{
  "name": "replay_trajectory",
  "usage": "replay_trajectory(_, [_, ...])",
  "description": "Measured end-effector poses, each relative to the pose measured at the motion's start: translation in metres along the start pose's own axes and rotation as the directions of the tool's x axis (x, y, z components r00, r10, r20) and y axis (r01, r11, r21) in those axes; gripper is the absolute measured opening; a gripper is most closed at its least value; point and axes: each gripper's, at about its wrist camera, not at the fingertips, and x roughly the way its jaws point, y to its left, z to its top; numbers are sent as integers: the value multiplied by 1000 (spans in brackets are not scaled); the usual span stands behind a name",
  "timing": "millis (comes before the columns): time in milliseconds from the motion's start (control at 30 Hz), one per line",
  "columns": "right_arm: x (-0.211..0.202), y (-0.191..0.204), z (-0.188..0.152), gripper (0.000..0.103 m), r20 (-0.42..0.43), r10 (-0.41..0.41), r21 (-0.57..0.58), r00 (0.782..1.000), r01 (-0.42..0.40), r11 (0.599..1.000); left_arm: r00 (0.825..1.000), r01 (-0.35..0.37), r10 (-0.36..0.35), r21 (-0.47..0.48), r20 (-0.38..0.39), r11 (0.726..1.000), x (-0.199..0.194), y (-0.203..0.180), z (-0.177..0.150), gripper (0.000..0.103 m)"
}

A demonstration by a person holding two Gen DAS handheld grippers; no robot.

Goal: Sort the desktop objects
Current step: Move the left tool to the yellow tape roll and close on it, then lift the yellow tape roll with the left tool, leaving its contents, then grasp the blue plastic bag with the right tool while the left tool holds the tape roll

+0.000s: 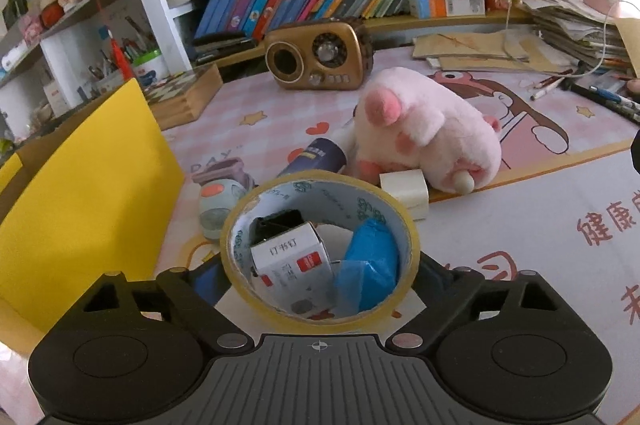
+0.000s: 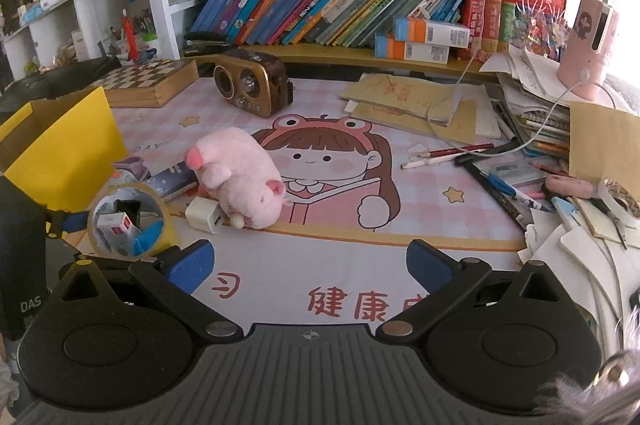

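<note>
My left gripper is shut on a roll of yellow tape, held upright just above the desk mat; through its hole I see a white staple box and a blue wad. The tape roll also shows in the right wrist view. A pink plush pig lies on the mat beyond it, with a white charger cube and a dark tube beside it. My right gripper is open and empty over the mat's front.
A yellow cardboard box stands at the left. A brown retro radio and a chessboard box sit at the back under the bookshelf. Pens, pencils and paper stacks crowd the right side.
</note>
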Motion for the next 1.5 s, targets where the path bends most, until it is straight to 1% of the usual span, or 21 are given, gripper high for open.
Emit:
replay_trajectory(133, [2,-3,0,103,-6,-1,12,1000,1,1000,1000,25,-25,-65,12,998,-6,7,-1,92])
replay_trajectory(200, [3,-3,0,103,-11,5,18,1000,-4,1000,999,37,-34,-103,32,994,-16,11,-1,92])
replay_trajectory(300, [5,-2,1,103,-15,18,22,1000,-18,1000,995,74,-64,-155,71,985,-36,19,-2,92])
replay_trajectory(400, [7,1,2,103,-18,35,26,999,-35,999,992,100,-82,-191,101,976,-55,27,-6,92])
replay_trajectory(533, [12,6,3,103,-36,67,19,997,-66,998,986,135,-99,-288,134,948,-85,48,-15,92])
replay_trajectory(633, [21,16,2,103,-96,109,-20,989,-111,994,988,119,-78,-347,130,930,-103,63,-23,92])
replay_trajectory(767, [37,37,-1,103,-171,198,-83,965,-214,973,992,92,-47,-409,118,908,-121,79,-32,92])
replay_trajectory(833, [44,49,-2,102,-187,227,-138,956,-254,957,992,76,-27,-426,121,901,-130,84,-35,92])
replay_trajectory(900, [50,64,-4,100,-185,239,-218,953,-277,936,992,62,-8,-439,123,897,-136,87,-36,92])
replay_trajectory(967, [56,76,-5,91,-184,251,-283,950,-296,912,993,51,4,-445,121,894,-140,90,-38,92])
replay_trajectory(1000, [60,81,-5,89,-191,263,-301,946,-311,902,993,47,6,-448,117,893,-141,91,-38,92])
replay_trajectory(1067, [66,90,-7,81,-206,284,-327,936,-340,882,994,41,11,-453,112,890,-143,92,-40,92])
replay_trajectory(1100, [68,94,-9,79,-210,291,-337,933,-348,875,994,37,15,-457,109,889,-144,92,-42,92])
replay_trajectory(1167, [74,100,-12,69,-220,295,-353,930,-358,865,994,29,23,-464,106,885,-147,94,-45,92])
replay_trajectory(1200, [78,103,-12,66,-227,290,-351,930,-355,866,994,26,26,-469,105,883,-148,95,-45,92])
replay_trajectory(1233, [81,104,-13,60,-231,285,-344,930,-352,871,994,24,30,-473,106,881,-149,96,-46,92])
replay_trajectory(1300, [85,105,-14,57,-228,271,-327,935,-336,883,994,24,33,-483,109,875,-152,98,-47,92])
replay_trajectory(1333, [87,105,-14,50,-225,264,-322,938,-327,888,993,26,32,-486,110,874,-152,98,-47,92])
replay_trajectory(1367, [87,105,-15,36,-220,254,-321,942,-316,893,993,28,30,-486,112,874,-153,98,-47,92])
replay_trajectory(1433, [87,105,-18,30,-222,244,-322,944,-307,895,993,35,24,-481,116,876,-154,98,-47,92])
replay_trajectory(1500, [84,103,-20,27,-212,244,-335,946,-305,891,993,45,13,-472,119,880,-154,98,-47,92])
